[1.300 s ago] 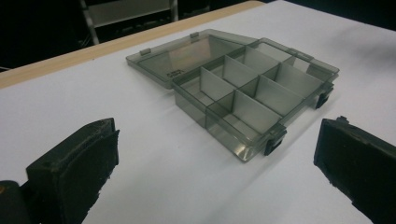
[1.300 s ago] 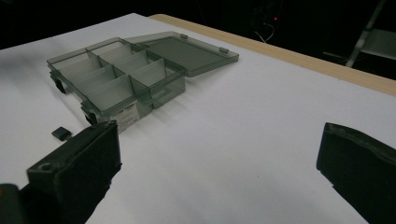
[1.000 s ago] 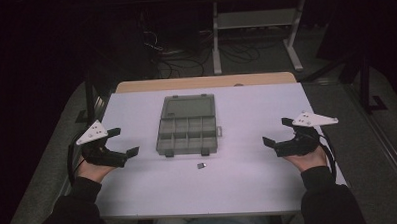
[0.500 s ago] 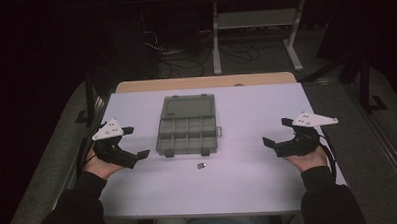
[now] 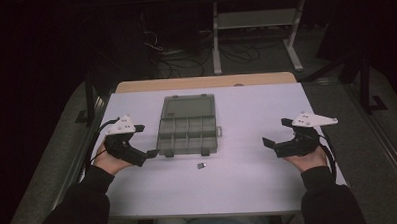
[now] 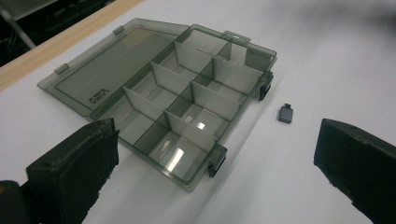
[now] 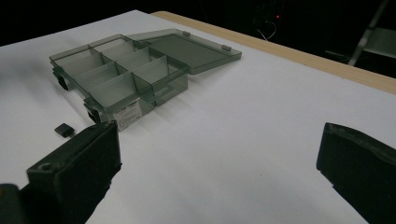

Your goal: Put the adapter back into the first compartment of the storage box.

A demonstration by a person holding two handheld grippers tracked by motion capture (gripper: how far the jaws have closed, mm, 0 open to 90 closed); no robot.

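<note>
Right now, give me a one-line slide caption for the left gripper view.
Open left gripper faces an open, empty compartment box, a small black part lying on the white table beside it.

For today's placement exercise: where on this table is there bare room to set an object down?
Bare table lies between the organiser box and the right gripper, and along the near edge. It is tighter where the left gripper nears the box and small black part.

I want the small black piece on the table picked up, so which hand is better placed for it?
Left, probably. The left tool is open and nearer the small black piece, which lies ahead between its jaws; the right tool sits farther off.
</note>
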